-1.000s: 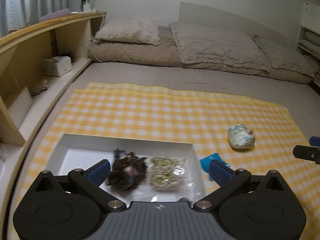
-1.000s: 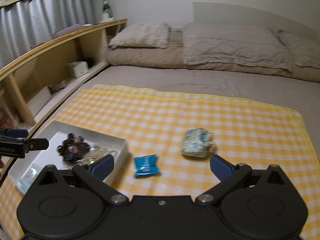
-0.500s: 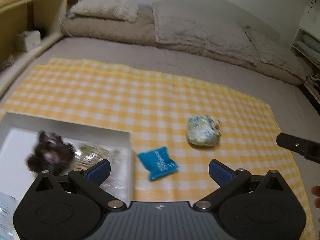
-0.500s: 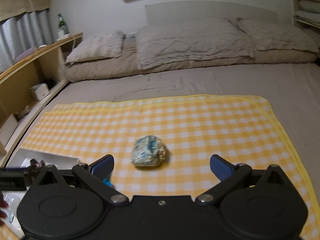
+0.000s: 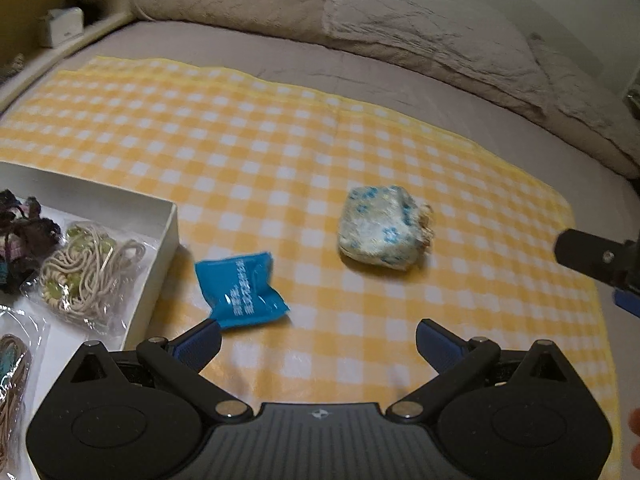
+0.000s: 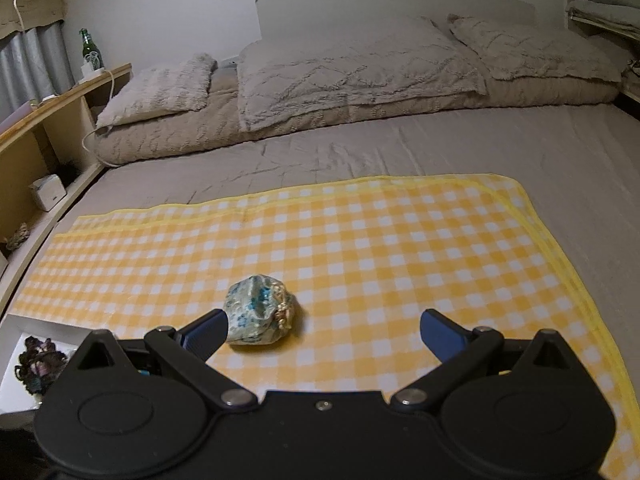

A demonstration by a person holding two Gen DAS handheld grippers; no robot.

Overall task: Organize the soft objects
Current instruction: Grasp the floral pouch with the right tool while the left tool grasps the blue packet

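A blue foil packet (image 5: 240, 289) lies on the yellow checked cloth (image 5: 256, 152), just right of a white box (image 5: 166, 236). A pale floral drawstring pouch (image 5: 382, 233) lies further right; it also shows in the right wrist view (image 6: 258, 315). My left gripper (image 5: 318, 338) is open and empty, its left fingertip close to the packet. My right gripper (image 6: 322, 330) is open and empty, with the pouch beside its left fingertip. The box holds a bagged cord bundle (image 5: 82, 272) and a dark fabric bundle (image 5: 24, 232).
Beige pillows (image 6: 352, 68) and folded bedding lie at the head of the grey bed. A wooden shelf (image 6: 48, 120) runs along the left with a green bottle (image 6: 90, 50) and a tissue box (image 6: 48, 192). The right gripper's finger (image 5: 596, 260) shows at the left view's right edge.
Both grippers swung right, away from the box. The left one now faces the blue packet and pouch; the right one has come closer to the pouch. Both stay open.
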